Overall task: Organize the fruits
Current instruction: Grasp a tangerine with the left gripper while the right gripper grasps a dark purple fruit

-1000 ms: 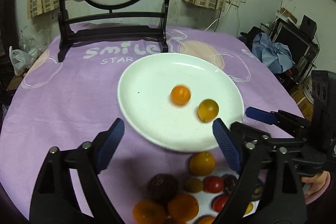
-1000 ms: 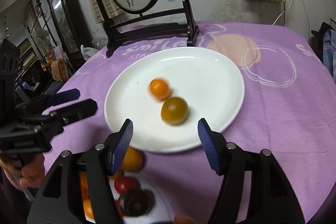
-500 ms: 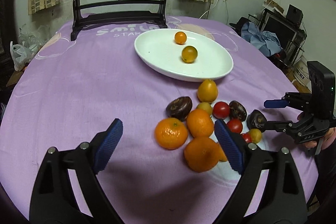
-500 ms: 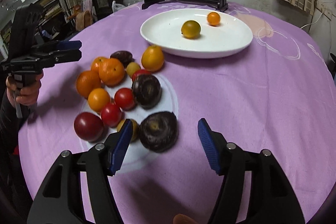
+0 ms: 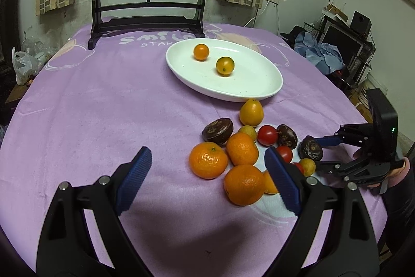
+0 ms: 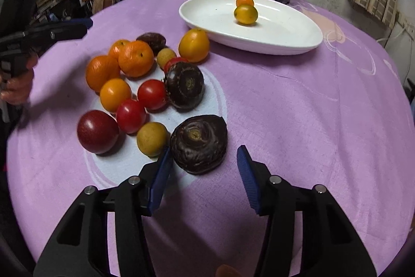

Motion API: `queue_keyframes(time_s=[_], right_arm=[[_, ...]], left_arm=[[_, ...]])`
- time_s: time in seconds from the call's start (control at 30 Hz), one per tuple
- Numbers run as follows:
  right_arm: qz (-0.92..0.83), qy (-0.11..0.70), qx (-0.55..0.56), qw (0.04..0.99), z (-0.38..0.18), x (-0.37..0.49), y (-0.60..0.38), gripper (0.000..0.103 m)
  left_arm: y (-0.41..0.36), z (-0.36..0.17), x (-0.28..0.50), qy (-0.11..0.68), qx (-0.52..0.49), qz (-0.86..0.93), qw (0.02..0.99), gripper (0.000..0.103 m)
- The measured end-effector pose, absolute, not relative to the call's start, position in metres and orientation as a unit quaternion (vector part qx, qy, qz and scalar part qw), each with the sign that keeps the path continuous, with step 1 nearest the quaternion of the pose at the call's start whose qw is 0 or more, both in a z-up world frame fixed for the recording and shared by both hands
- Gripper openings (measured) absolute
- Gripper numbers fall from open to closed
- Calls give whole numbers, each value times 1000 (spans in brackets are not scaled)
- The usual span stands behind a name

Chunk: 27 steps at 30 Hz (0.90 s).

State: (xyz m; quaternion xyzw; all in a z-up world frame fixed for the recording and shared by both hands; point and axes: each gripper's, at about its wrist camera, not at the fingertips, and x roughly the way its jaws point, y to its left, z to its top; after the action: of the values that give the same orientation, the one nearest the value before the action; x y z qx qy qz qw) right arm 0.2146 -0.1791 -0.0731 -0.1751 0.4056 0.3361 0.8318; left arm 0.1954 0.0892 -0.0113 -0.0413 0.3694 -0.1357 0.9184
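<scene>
Looking past the white plate (image 5: pixel 259 88), which holds two small orange fruits, we see the fruit pile (image 6: pixel 135 85) just in front of it, our right gripper (image 6: pixel 203 171) spread around a dark wrinkled fruit (image 6: pixel 199 143), our left gripper (image 5: pixel 207 179) spread, empty, beside the mandarins (image 5: pixel 208 160).

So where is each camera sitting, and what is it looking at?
Left wrist: on the left gripper, facing across the purple tablecloth at the white oval plate; the right gripper shows.
Right wrist: on the right gripper, low beside a dark wrinkled fruit; the left gripper shows.
Shared: plate, fruit pile, both open grippers.
</scene>
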Motion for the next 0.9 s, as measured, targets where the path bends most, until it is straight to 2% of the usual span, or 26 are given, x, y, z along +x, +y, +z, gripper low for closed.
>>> queue_keyframes(time_s=[0.17, 0.47, 0.57, 0.63, 0.73, 0.9], right_arm=[[329, 402, -169, 837, -73, 216, -176, 44], [316, 401, -67, 857, -56, 231, -201, 43], [305, 406, -70, 859, -59, 232, -201, 43], [303, 408, -71, 858, -61, 231, -200, 43], [306, 407, -77, 857, -62, 227, -199, 43], [306, 407, -83, 856, -62, 226, -196, 43]], left_arm=[[89, -12, 192, 371, -37, -138, 918, 90], [58, -28, 174, 387, 29, -202, 899, 88], [52, -34, 175, 400, 38, -208, 892, 79], [53, -38, 180, 412, 28, -210, 886, 67], [56, -42, 187, 427, 0, -214, 879, 55], [54, -44, 191, 433, -26, -209, 876, 52]])
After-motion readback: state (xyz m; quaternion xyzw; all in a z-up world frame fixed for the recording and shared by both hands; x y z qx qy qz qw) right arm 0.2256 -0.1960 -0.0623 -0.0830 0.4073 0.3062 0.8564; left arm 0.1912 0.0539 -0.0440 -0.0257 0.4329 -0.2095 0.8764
